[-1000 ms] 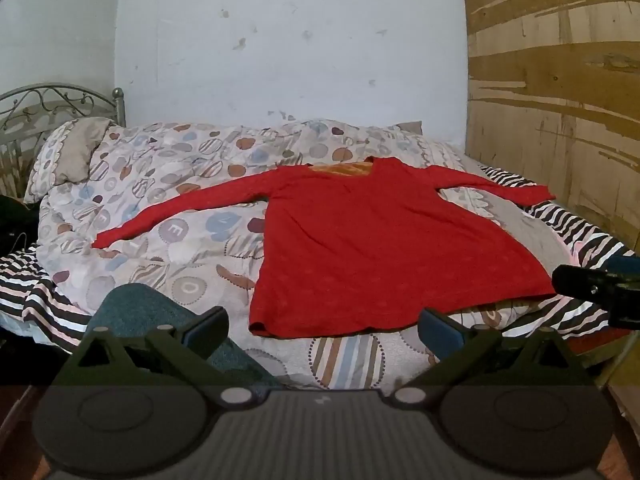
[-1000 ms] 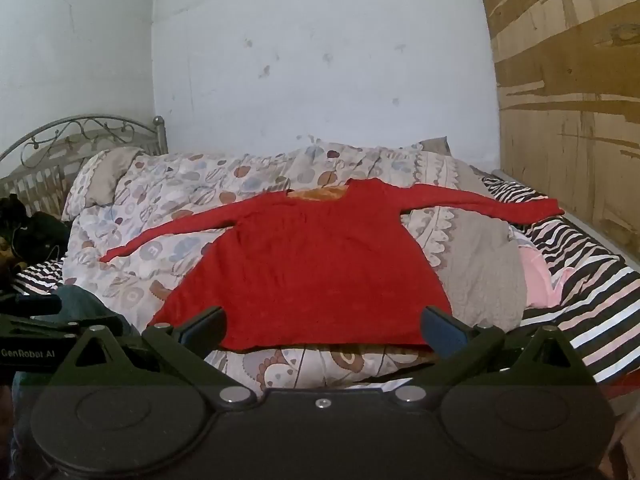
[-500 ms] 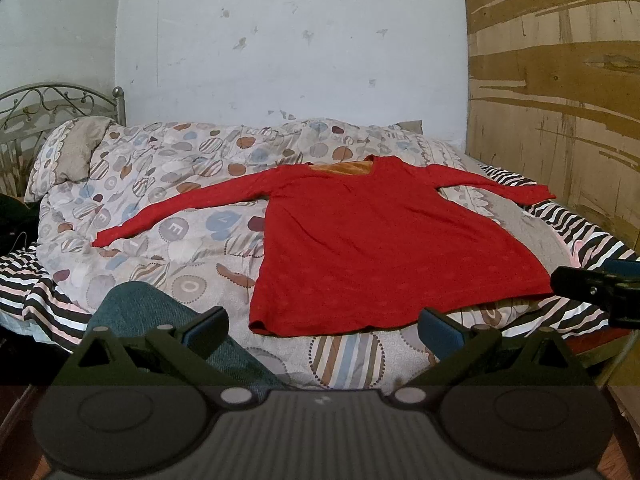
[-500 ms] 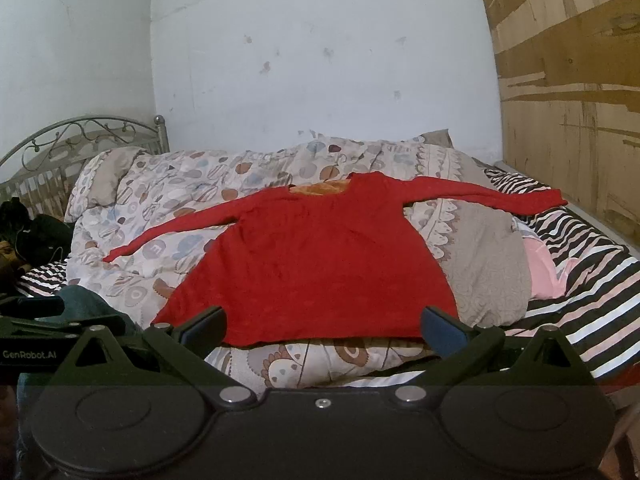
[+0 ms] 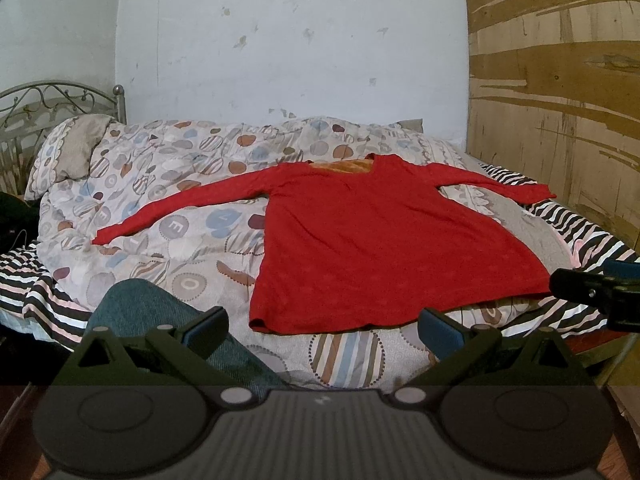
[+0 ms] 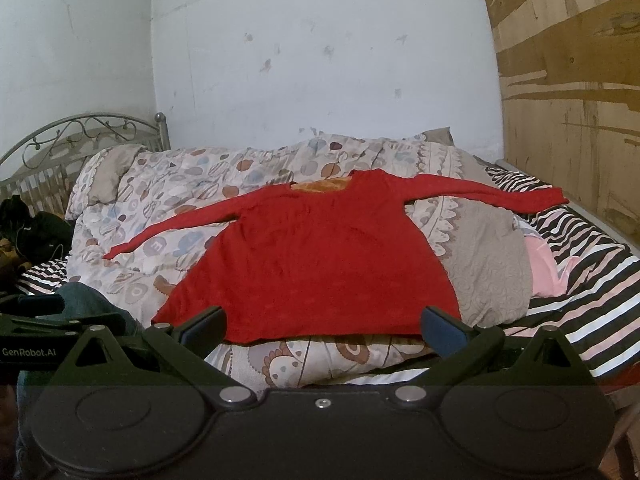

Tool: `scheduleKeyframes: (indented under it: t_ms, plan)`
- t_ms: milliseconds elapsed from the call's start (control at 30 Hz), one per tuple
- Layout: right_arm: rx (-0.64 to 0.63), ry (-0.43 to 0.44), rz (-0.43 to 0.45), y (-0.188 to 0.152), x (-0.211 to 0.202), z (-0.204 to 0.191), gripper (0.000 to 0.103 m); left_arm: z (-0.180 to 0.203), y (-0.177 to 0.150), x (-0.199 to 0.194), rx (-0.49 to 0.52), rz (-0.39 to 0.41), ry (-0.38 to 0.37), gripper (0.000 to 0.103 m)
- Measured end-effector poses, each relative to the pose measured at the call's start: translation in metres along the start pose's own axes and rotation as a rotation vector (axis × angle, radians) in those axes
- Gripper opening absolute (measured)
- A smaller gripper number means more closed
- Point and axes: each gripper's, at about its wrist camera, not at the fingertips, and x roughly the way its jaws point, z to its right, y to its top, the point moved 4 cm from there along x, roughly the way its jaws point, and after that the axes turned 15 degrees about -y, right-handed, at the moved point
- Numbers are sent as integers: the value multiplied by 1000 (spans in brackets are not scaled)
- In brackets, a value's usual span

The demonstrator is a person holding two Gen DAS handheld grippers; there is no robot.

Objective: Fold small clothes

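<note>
A red long-sleeved top [image 5: 384, 248] [image 6: 320, 264] lies flat on the bed, both sleeves spread out, orange lining showing at the neck, hem toward me. My left gripper [image 5: 322, 326] is open and empty, hovering in front of the hem's left part. My right gripper [image 6: 322, 326] is open and empty too, just in front of the hem's middle. In the left wrist view the right gripper's body [image 5: 592, 292] shows at the right edge; in the right wrist view the left gripper's body [image 6: 36, 336] shows at the left edge.
A patterned quilt [image 5: 172, 216] [image 6: 176, 200] covers the bed over a striped sheet [image 5: 584, 236] [image 6: 592, 264]. A grey cloth [image 6: 488, 264] and pink cloth [image 6: 540, 264] lie right of the top. A person's knee in jeans [image 5: 140, 312] is at lower left. A wooden wall [image 5: 560, 100] bounds the right; a metal headboard [image 6: 64, 144] the left.
The right wrist view has shifted slightly, so the top sits a bit higher and nearer in it. The left wrist view is almost unchanged. Both grippers remain open.
</note>
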Motion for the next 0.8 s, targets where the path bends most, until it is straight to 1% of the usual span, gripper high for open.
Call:
scheduleKeyframes:
  t_ms: [800]
  plan:
    - [-2, 0, -2, 0, 0, 0, 103, -2, -2, 1, -1, -3, 0, 103]
